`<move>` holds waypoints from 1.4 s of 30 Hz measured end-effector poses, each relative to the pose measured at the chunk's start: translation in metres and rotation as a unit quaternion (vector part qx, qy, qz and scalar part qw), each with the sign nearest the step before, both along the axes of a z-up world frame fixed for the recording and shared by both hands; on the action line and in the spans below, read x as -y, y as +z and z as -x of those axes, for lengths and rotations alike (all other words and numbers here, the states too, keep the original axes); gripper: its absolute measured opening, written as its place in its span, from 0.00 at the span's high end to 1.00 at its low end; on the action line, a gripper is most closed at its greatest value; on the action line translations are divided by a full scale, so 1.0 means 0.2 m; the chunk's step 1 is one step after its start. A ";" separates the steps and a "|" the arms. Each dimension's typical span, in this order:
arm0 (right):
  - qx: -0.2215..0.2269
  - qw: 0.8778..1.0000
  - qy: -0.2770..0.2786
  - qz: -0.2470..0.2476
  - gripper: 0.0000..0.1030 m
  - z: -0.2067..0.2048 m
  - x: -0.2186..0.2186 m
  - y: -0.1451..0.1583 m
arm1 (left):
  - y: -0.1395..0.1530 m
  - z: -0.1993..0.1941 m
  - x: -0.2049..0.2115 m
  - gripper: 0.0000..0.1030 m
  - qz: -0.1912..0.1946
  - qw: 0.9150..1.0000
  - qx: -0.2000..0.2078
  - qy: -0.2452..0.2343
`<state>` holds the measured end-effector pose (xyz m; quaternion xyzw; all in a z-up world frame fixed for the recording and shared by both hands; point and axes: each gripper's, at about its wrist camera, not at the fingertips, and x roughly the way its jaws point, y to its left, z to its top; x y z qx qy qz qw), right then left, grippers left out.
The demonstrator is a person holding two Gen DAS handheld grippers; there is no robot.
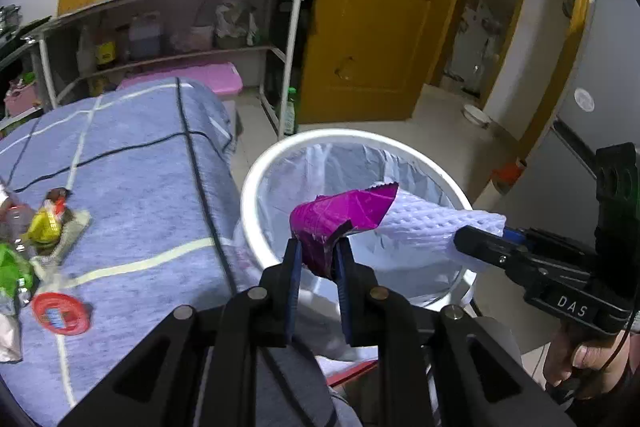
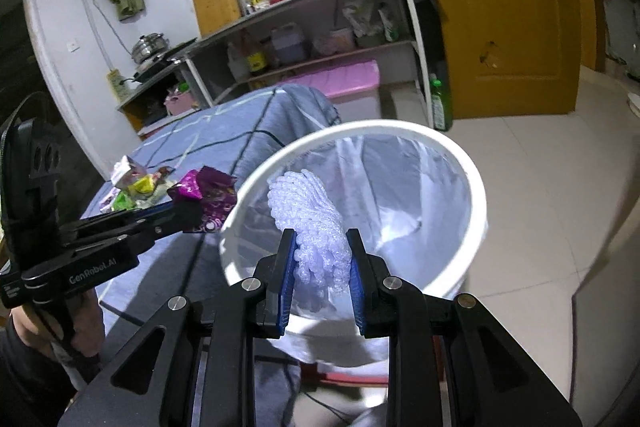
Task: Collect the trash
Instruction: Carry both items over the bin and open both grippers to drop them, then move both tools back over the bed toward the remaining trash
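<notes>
My left gripper [image 1: 318, 251] is shut on a crumpled purple wrapper [image 1: 340, 217] and holds it over the near rim of a white trash bin [image 1: 256, 183] lined with a clear bag. In the right wrist view the wrapper [image 2: 208, 193] sits just left of the bin [image 2: 472, 195]. My right gripper [image 2: 322, 247] is shut on a white foam net [image 2: 308, 211] and holds it above the bin's opening. The net [image 1: 432, 223] and the right gripper [image 1: 476, 239] also show in the left wrist view. More trash [image 1: 44, 227] lies on the blue cloth.
A table under a blue checked cloth [image 1: 140, 163] stands left of the bin, with wrappers and a red lid [image 1: 60, 313] on it. A metal shelf rack [image 1: 180, 23] with a kettle stands behind. A yellow door [image 1: 380, 19] is at the back right, over a tiled floor.
</notes>
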<state>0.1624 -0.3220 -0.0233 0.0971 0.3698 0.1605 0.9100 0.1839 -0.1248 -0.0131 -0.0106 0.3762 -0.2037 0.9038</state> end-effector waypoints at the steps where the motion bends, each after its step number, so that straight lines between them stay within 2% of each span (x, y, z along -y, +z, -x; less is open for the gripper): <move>1: -0.004 1.000 -0.002 0.001 0.76 0.00 0.01 -0.01 | -0.01 -0.01 0.02 0.82 0.000 1.000 -0.003 -0.003; 4: -0.014 1.000 -0.007 0.002 0.75 -0.01 0.03 -0.05 | -0.03 -0.01 0.06 0.82 0.000 1.000 -0.009 -0.013; 7: -0.024 1.000 -0.010 0.004 0.74 -0.02 0.05 -0.07 | -0.04 -0.02 0.09 0.76 0.000 1.000 -0.013 -0.019; 8: -0.025 1.000 -0.010 0.005 0.74 -0.03 0.05 -0.07 | -0.05 -0.02 0.09 0.71 0.001 1.000 -0.014 -0.019; 9: -0.026 1.000 -0.011 0.006 0.74 -0.03 0.05 -0.07 | -0.05 -0.02 0.09 0.62 0.001 1.000 -0.014 -0.019; 11: -0.026 1.000 -0.012 0.008 0.73 -0.03 0.05 -0.07 | -0.05 -0.03 0.09 0.55 0.005 1.000 -0.015 -0.020; 21: -0.012 1.000 -0.018 0.016 0.68 -0.02 0.04 -0.04 | -0.03 0.00 0.03 0.51 0.014 1.000 -0.010 -0.006; 23: -0.010 1.000 -0.020 0.018 0.65 -0.01 0.04 -0.03 | -0.03 0.01 0.02 0.50 0.015 1.000 -0.008 -0.002; 25: -0.008 1.000 -0.020 0.020 0.55 0.00 0.03 -0.03 | -0.02 0.02 0.00 0.48 0.017 1.000 -0.006 0.001; 27: -0.006 1.000 -0.021 0.021 0.50 0.00 0.03 -0.02 | -0.01 0.04 -0.02 0.46 0.018 1.000 -0.003 0.004; 37: 0.016 1.000 -0.004 0.021 0.50 0.07 -0.04 0.07 | 0.06 0.12 -0.11 0.44 0.022 0.999 0.015 0.034; 42: 0.027 0.999 0.018 0.018 0.50 0.11 -0.10 0.12 | 0.09 0.19 -0.18 0.40 0.020 0.998 0.031 0.056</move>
